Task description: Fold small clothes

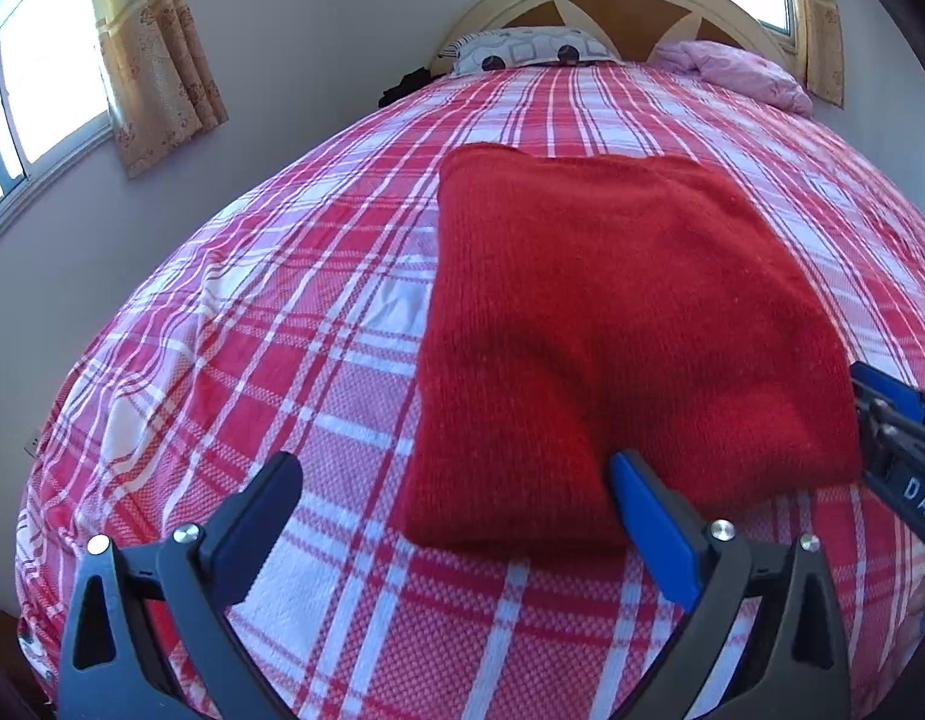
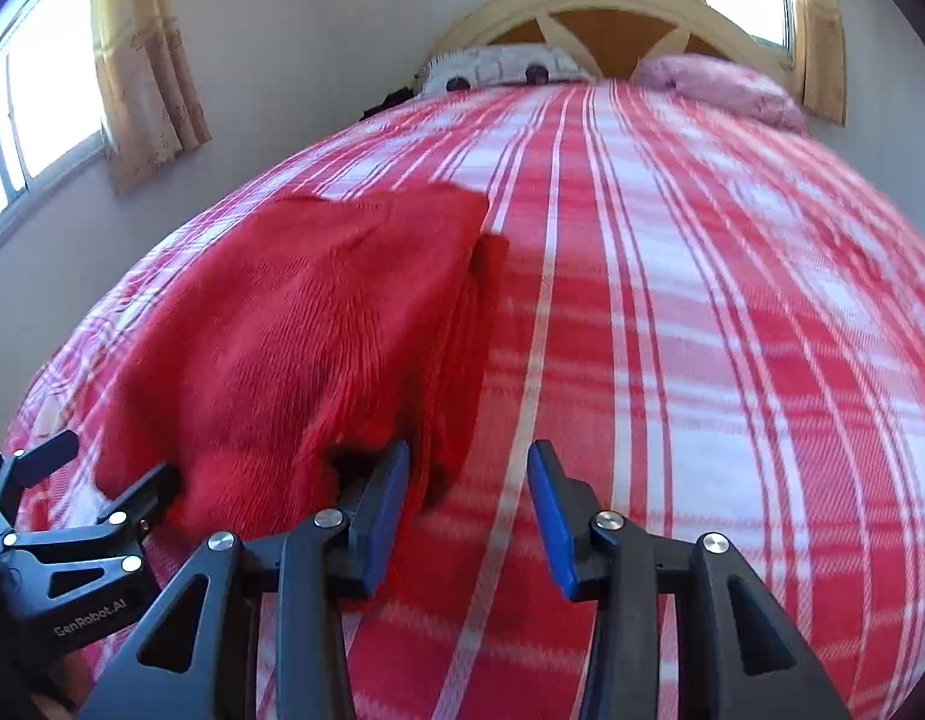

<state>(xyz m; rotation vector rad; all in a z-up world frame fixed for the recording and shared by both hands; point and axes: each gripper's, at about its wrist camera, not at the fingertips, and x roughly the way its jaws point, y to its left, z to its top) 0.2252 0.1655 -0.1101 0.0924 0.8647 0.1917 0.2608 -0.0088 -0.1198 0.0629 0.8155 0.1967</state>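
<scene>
Two handheld grippers hover low over a bed: the left gripper [image 1: 456, 492] is spread wide with nothing between its fingers, and the right gripper [image 2: 469, 474] is also parted and empty, both at the near edge of a red knit garment [image 1: 612, 324] lying folded into a rectangle on the plaid bedspread [image 1: 270, 324]. The fold looks nearly finished; the next move probably calls for a final tidy or setting it aside. Only the right view shows the stacked layers along the garment's side.

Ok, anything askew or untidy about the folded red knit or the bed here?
Mostly tidy. The red sweater lies as a neat folded rectangle on the plaid bedspread, but in the right wrist view a flap of an under layer pokes out past its far right corner. Both grippers are open, holding nothing.
</scene>
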